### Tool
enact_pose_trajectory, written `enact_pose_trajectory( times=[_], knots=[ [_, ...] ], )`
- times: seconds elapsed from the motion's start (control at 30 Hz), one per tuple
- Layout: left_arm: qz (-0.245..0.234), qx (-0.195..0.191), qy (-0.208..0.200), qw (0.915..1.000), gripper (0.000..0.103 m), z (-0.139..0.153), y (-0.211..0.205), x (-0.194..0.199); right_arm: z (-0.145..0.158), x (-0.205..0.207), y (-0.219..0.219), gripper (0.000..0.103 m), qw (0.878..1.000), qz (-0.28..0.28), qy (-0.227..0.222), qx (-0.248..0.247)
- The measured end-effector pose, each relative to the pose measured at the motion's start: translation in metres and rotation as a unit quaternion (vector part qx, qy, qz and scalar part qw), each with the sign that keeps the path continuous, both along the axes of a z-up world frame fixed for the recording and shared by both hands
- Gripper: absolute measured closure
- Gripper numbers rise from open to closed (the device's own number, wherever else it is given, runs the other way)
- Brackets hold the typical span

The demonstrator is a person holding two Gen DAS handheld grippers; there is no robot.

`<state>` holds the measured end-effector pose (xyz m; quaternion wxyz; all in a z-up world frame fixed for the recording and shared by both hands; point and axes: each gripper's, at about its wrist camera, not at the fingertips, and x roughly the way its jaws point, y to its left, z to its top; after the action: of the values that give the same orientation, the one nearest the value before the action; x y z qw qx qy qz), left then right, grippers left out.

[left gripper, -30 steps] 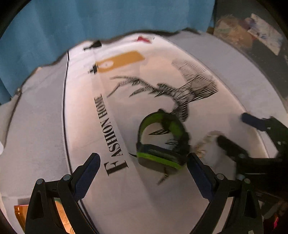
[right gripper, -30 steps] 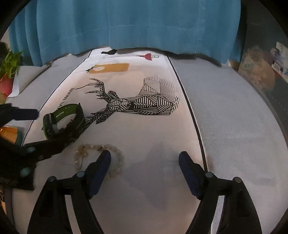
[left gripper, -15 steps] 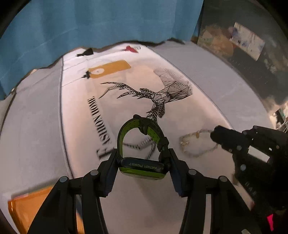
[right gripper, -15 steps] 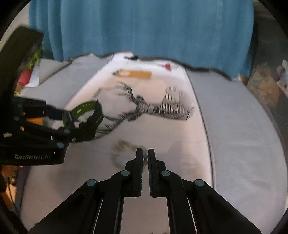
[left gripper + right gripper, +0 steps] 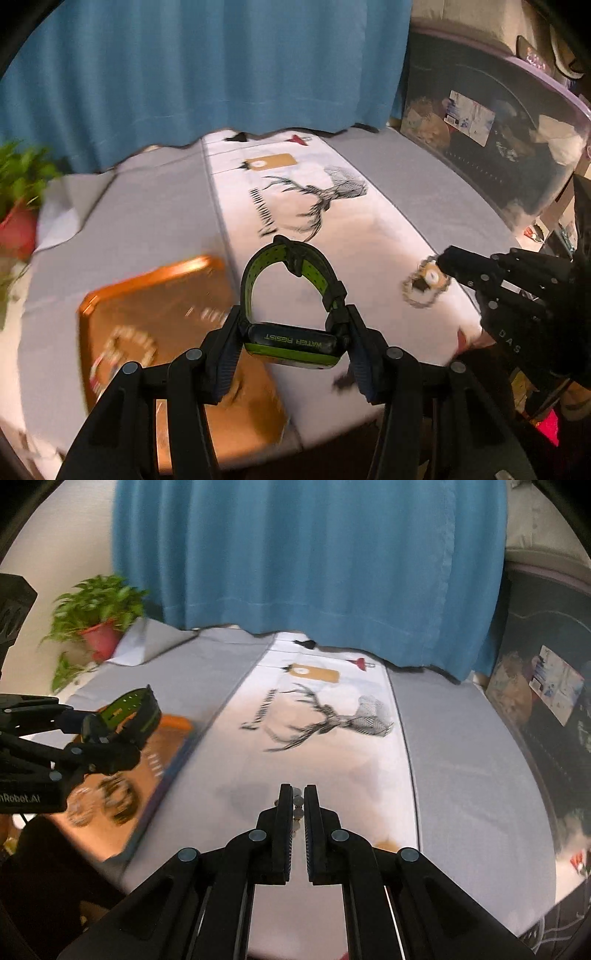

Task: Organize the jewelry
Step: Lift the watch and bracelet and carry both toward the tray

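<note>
A blue curtain (image 5: pixel 207 70) hangs behind a desk (image 5: pixel 155 218) under a deer-print cloth (image 5: pixel 314 199), with an orange tray (image 5: pixel 166 295) at nine o'clock. The left tongs (image 5: pixel 291 339) clench a black-and-green watch (image 5: pixel 291 295) by its case, strap looped upward, while the right tongs (image 5: pixel 299 801) pinch a pale bead bracelet (image 5: pixel 424 286), both clear of the cloth. This looks like the carry step; next, each piece likely needs lowering into the tray, beside the bracelets already there, before release.

Grey table (image 5: pixel 461 760) carries white runner (image 5: pixel 354 760) with deer print (image 5: pixel 325 720) (lettering beside it blurred) toward 12 o'clock. Orange tray (image 5: pixel 177 317) lies at 9 o'clock of runner, touching its edge; potted plant (image 5: pixel 98 624) at 10 o'clock corner.
</note>
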<state>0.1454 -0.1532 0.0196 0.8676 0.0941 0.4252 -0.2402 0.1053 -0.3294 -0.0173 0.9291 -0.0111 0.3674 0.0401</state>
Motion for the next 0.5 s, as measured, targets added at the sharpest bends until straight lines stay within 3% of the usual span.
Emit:
enact_pose_trajectory(
  times=[0.2,0.5],
  knots=[
    [0.029,0.015,-0.015,0.9993,0.054,0.007,0.048,-0.065,0.01,-0.068,0.039,0.097,1.0,0.028,-0.004,0.013],
    [0.068,0.021,-0.016,0.9973,0.054,-0.007,0.104,-0.147,0.009,-0.142,0.092,0.097,0.997,0.078,0.005,0.018]
  ],
)
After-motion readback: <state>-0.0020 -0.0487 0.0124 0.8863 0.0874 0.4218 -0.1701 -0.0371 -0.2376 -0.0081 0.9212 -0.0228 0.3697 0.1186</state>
